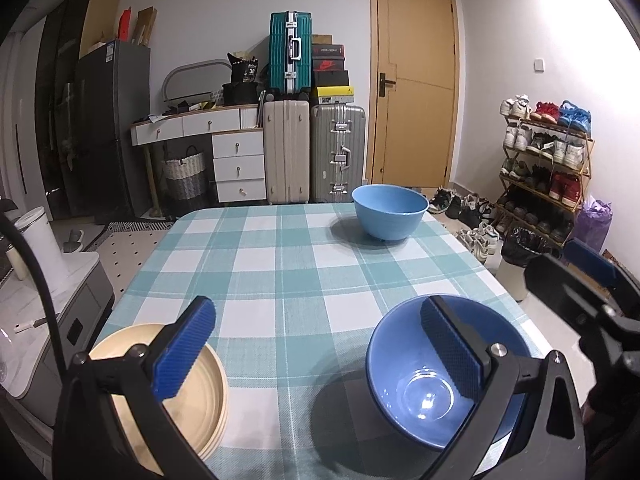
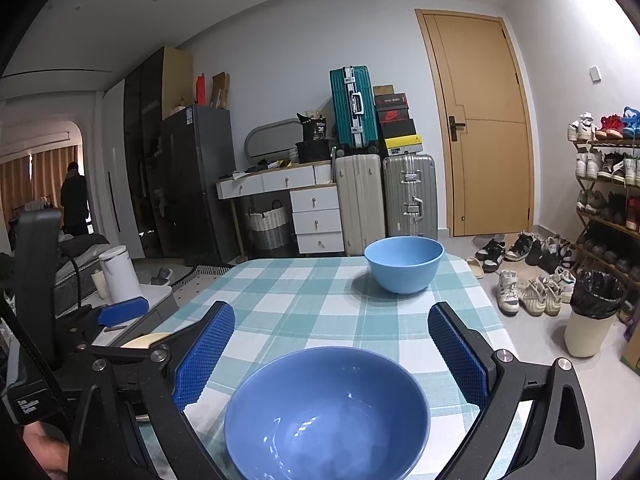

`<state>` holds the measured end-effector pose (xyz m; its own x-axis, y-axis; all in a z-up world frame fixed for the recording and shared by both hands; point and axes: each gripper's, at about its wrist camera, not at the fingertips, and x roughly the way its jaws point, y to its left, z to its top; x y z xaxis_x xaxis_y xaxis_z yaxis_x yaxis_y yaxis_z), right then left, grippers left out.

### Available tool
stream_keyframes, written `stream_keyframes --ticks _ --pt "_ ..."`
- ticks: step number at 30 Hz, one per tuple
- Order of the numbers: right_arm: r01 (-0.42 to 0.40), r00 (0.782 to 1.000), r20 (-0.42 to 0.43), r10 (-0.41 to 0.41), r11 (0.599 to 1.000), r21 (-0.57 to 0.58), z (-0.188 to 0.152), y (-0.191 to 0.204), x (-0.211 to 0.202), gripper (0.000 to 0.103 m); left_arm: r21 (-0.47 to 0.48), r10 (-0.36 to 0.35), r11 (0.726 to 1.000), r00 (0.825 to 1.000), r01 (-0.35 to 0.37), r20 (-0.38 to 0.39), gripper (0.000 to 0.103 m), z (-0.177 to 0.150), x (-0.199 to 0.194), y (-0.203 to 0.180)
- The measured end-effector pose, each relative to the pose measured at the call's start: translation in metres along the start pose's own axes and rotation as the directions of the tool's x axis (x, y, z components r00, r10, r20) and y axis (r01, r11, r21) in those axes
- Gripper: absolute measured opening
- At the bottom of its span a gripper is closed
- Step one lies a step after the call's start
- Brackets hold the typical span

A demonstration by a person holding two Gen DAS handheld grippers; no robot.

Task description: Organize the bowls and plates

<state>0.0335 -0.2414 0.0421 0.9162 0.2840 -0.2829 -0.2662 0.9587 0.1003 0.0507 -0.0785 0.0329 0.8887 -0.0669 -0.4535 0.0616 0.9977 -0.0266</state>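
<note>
Checked table: beige plates clear only left view.

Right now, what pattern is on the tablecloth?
The tablecloth has teal and white checks, a plaid pattern. It shows best in the left wrist view.

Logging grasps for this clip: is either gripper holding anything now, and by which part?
Nothing is held. Left gripper and right gripper are both open, above the dark blue bowl.

Desk cloth: teal-white check. Near bowl: dark blue. Far bowl: light blue. Plates: cream. Gripper pads: blue, arms black. Door: tan.
</note>
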Motion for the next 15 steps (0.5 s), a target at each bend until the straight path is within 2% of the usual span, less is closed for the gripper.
stream_keyframes --ticks 7,9,12,15 --pt "0.0 1.0 -0.008 0.0 0.999 0.036 0.001 -0.003 -0.001 0.099 0.0 0.063 0.998 0.998 -0.063 -0.005 0.103 0.0 0.005 0.003" --pt "-0.014 1.0 -0.006 0.014 0.998 0.054 0.001 -0.006 -0.002 0.099 -0.006 0.064 0.998 0.998 -0.064 -0.022 0.103 0.004 0.004 0.004" --pt "-0.027 1.0 0.006 0.026 0.997 0.076 0.002 -0.009 -0.007 0.099 -0.009 0.077 0.997 0.997 -0.077 -0.005 0.103 0.01 -0.006 0.003" --pt "-0.005 1.0 0.014 0.004 0.993 0.121 0.003 -0.016 -0.012 0.099 -0.005 0.106 0.994 0.993 -0.107 -0.047 0.103 0.017 -0.007 0.005"
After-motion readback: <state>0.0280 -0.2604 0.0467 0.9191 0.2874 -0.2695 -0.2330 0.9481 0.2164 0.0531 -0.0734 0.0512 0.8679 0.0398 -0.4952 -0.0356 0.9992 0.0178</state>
